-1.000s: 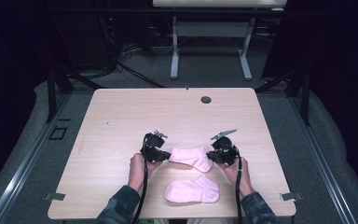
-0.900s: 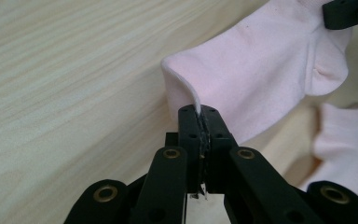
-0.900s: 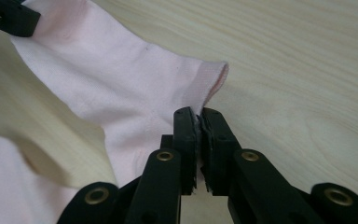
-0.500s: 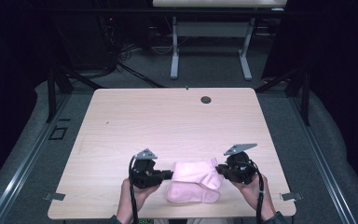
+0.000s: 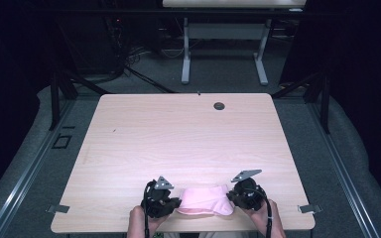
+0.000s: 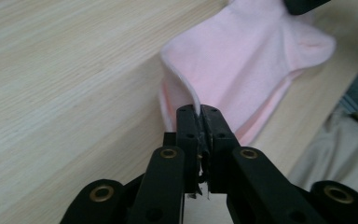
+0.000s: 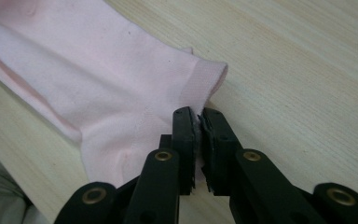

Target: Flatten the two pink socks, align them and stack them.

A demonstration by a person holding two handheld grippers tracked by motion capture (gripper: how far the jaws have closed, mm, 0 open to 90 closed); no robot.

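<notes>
A pink sock [image 5: 206,200] is stretched between my two grippers, low over the light wooden table [image 5: 178,134] near its front edge. My left gripper [image 5: 177,203] is shut on the sock's thin hem [image 6: 186,88]. Its jaws [image 6: 198,109] have just been opening a little, with the hem still pinched between them. My right gripper [image 5: 230,197] is shut on the ribbed cuff [image 7: 200,84], its fingertips [image 7: 196,113] meeting at the cuff's corner. A second pink layer [image 7: 37,100] shows beneath the held sock [image 7: 98,70].
The table's front edge runs just behind the sock, with the person's clothing [image 6: 345,154] below it. A round cable hole [image 5: 219,105] sits at the table's far side. Another table's white legs [image 5: 186,54] stand beyond on the grey floor.
Both grippers carried the held sock from mid-table toward the front edge. It now lies over the second sock that lay there.
</notes>
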